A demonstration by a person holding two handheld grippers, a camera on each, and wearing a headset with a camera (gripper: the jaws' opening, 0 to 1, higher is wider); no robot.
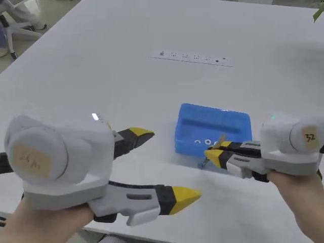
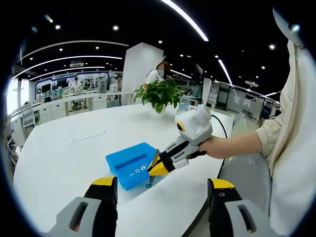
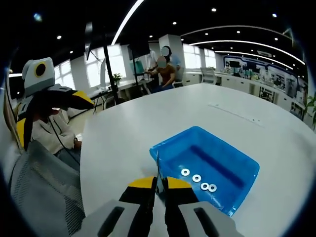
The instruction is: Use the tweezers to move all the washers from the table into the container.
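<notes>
White table (image 1: 101, 76); right tongs (image 3: 159, 181) pinch tweezers (image 3: 157, 165) pointing forward toward blue container (image 3: 237, 163).

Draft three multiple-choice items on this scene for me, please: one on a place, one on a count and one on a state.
1. Where do the washers lie?
A. stacked on the rim
B. inside the blue container
C. between two jaws

2. How many washers show in the right gripper view?
A. two
B. four
C. seven

3. How does the left hand-held gripper stand?
A. open
B. shut on nothing
C. shut on a washer

Answers: 1 B, they rest on the container's floor; 2 B, four rings lie in a row; 3 A, its jaws stand wide apart with nothing between them.
</notes>
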